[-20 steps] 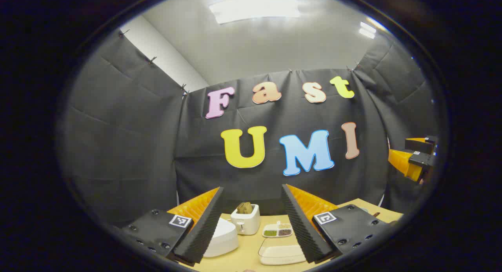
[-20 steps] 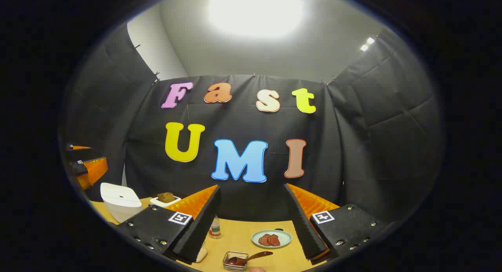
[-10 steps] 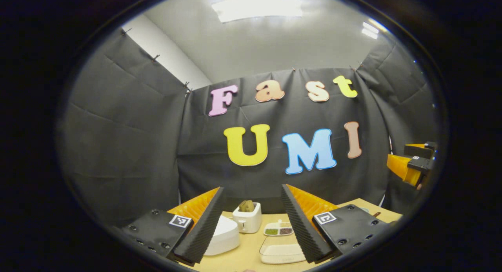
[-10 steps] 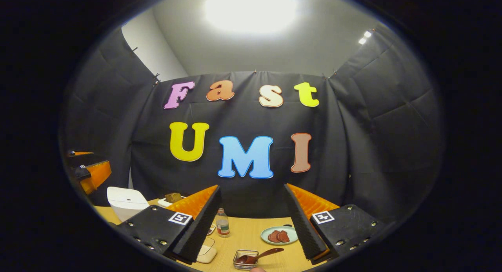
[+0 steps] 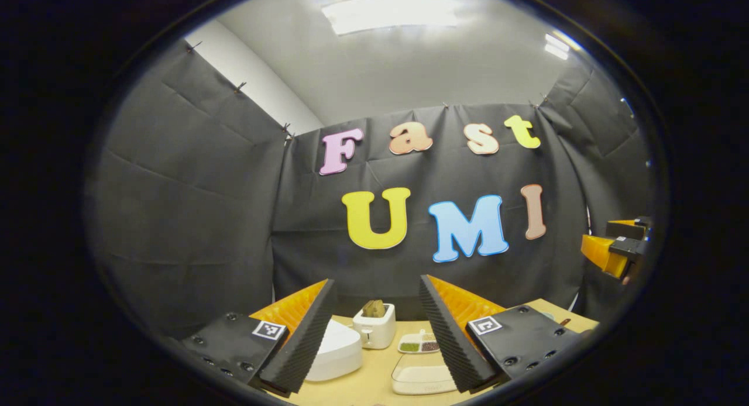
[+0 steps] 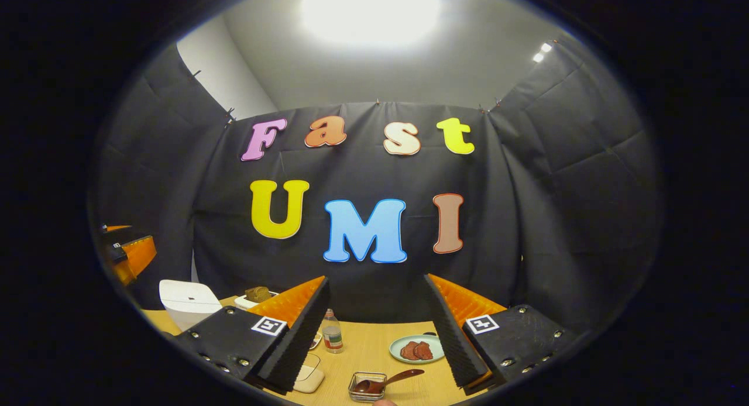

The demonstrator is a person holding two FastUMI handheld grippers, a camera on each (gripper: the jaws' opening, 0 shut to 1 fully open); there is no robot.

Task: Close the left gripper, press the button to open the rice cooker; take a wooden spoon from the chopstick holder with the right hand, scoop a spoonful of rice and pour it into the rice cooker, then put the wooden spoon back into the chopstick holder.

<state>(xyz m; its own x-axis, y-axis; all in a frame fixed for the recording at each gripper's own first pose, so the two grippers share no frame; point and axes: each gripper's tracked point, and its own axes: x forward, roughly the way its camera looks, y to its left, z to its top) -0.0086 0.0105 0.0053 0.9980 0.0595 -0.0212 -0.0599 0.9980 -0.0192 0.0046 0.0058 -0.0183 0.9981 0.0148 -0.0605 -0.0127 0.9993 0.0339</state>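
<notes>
Rice cooker (image 5: pixel 330 352) lay shut; we held left gripper (image 5: pixel 374 336) and right gripper (image 6: pixel 377 336) wide-jawed above, ready to approach.

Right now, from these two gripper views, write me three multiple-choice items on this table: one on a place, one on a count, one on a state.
1. Where does the brown wooden spoon rest?
A. In the small clear square holder
B. On the pale green round plate
C. In the toaster

2. How many dark red slices lie on the pale green round plate?
A. Two
B. Five
C. None

3. How is the white rounded rice cooker?
A. Lid shut
B. Lid up
C. On its side

Answers:
1 A, the spoon's bowl sits in the holder and its handle sticks out, in the right gripper view.
2 A, two slices side by side.
3 A, its top lies closed; the left tongs are open and held above the table, apart from it.
</notes>
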